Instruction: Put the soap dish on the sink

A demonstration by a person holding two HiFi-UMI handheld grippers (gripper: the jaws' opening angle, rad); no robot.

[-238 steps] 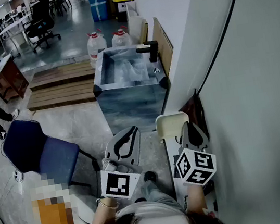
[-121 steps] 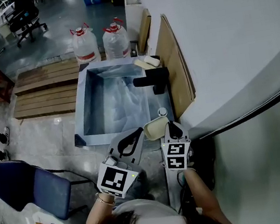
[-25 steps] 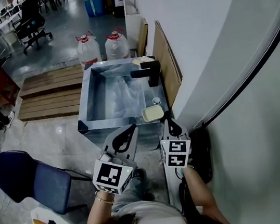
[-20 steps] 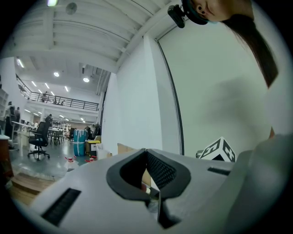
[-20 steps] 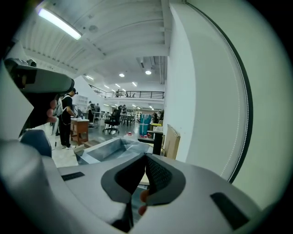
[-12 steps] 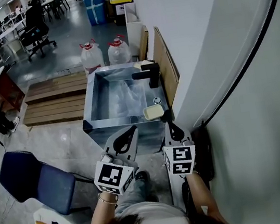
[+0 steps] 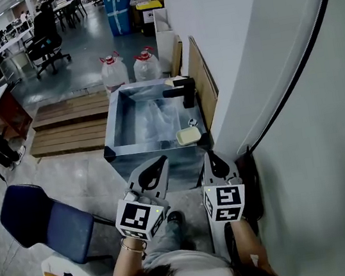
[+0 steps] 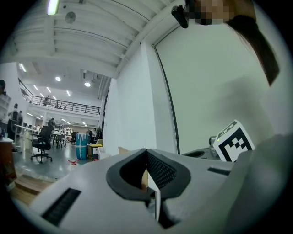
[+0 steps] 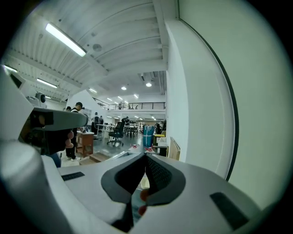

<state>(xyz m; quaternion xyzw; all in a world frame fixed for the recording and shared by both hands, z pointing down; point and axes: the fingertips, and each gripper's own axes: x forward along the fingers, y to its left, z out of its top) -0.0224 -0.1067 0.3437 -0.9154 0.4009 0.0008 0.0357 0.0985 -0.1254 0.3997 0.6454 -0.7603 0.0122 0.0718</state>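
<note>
Soap dish (image 7: 188, 136) is sitting on the right rim of the sink (image 7: 111, 121), about frame centre, just below the black tap (image 7: 181, 91). Left tongs (image 7: 162, 160) and right tongs (image 7: 209, 155) are both clenched on nothing, lower in frame, off the dish

The person wears a pale top (image 7: 179, 264) and a thin bracelet (image 7: 132, 251), and the left hand-held gripper (image 7: 162, 160) and right hand-held gripper (image 7: 210, 155) are pale grey shells with black ribbed pads (image 8: 161, 172), each bearing a cube (image 7: 138, 219) of black-and-white square markers.
</note>
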